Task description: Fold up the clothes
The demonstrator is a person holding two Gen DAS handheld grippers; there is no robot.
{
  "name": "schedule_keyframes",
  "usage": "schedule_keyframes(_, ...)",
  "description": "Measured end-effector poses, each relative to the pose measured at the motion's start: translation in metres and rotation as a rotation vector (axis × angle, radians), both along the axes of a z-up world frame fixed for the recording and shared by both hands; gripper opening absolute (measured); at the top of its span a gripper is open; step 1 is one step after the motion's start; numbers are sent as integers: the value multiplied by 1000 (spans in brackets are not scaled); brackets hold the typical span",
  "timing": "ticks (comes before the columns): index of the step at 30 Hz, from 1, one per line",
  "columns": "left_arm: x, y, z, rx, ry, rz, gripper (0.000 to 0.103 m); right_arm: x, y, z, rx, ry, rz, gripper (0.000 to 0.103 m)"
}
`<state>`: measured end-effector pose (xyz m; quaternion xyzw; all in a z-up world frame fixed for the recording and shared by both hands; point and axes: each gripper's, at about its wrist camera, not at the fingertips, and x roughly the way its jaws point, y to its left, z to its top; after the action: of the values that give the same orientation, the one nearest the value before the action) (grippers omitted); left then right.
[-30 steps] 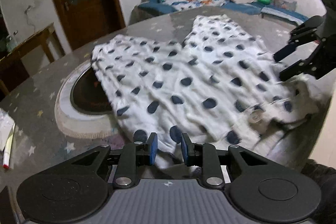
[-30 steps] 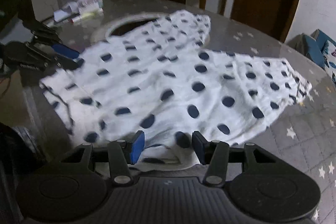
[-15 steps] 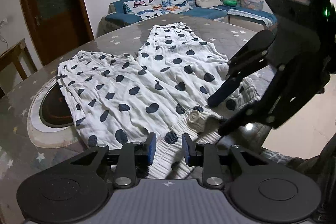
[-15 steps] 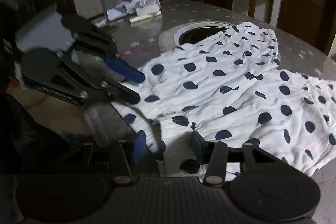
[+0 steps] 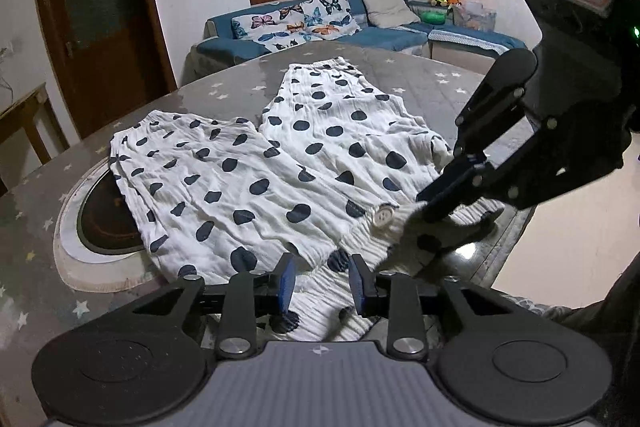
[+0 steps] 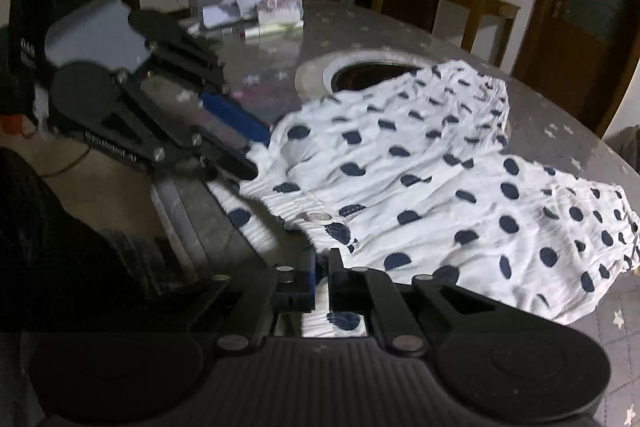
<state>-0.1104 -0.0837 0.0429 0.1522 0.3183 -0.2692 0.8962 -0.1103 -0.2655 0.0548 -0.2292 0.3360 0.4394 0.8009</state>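
At the bench's (image 5: 420, 75) near edge, the right hand-held gripper (image 6: 320, 267) is pinching the white navy-dotted cotton trousers' (image 5: 248, 187) waistband, legs stretching away; the left hand-held gripper (image 5: 322, 281) is hovering spread alongside.

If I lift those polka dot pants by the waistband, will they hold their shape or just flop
The polka dot pants will probably flop: the thin cloth lies wrinkled and flat on the table. They look light. Where the right gripper pinches the gathered waistband, it already bunches, so the legs would likely dangle.

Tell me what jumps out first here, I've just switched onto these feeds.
The white polka-dot pants spread across the grey star-patterned table, one leg draped over its round centre hole. At the near edge, the right gripper pinches the waistband beside the button; the left gripper stands open over it.
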Motion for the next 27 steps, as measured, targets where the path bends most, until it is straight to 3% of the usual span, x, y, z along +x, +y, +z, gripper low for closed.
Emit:
schedule_keyframes(4, 4, -3, -1, -12, 4, -10, 32, -3, 5, -3, -23, -25, 12, 12)
schedule_keyframes(6, 5, -3, -3, -10, 9, -10, 32, -2, 8, -6, -34, -32, 17, 25)
schedule_keyframes(9, 4, -2, -5, -13, 18, -5, 32, -4, 13, -13, -50, -59, 27, 26)
schedule_keyframes(13, -4, 0, -7, 6, 15, -14, 33, 0, 17, -17, -41, -75, 16, 24)
schedule_keyframes(21, -14, 3, -19, 77, 0, 16, 38, 3, 7, -5, 8, -37, -22, 8)
schedule_keyframes(27, -19, 5, -23, 124, -29, 24, 42, -2, -1, 8, 28, -39, -30, 5)
